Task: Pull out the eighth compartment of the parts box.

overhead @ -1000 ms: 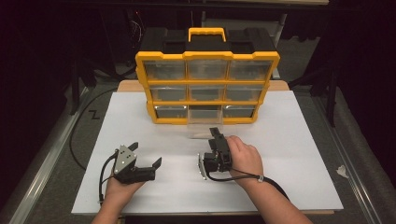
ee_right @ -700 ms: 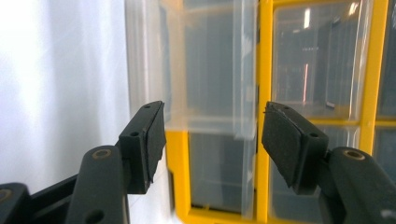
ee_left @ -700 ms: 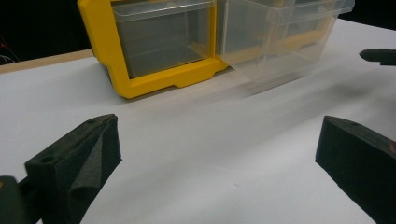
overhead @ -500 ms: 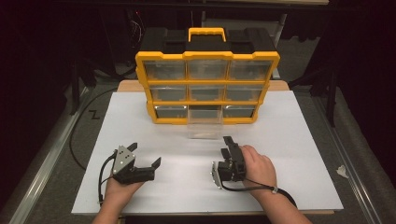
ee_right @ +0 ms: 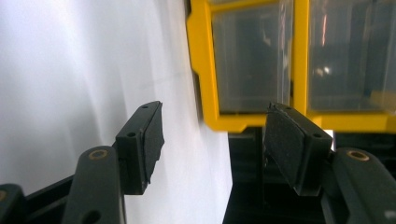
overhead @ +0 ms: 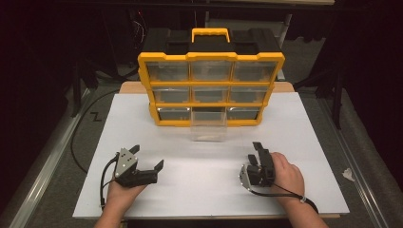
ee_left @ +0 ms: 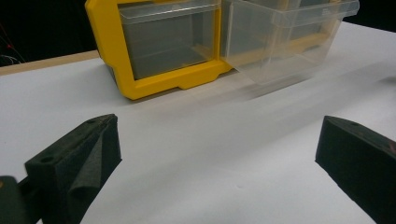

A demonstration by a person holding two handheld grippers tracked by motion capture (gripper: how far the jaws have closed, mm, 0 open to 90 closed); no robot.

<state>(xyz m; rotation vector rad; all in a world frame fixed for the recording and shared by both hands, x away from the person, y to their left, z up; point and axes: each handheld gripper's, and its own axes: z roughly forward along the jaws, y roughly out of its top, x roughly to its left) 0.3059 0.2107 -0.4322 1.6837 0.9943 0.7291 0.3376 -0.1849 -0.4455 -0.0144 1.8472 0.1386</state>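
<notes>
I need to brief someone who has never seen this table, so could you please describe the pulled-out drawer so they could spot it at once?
Find the yellow organiser at the far side of the white table. In its bottom row, the middle clear drawer juts out toward the person. The eight other drawers sit flush in the frame.

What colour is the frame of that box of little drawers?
Yellow frame, with a black top; clearest in the high view.
</notes>
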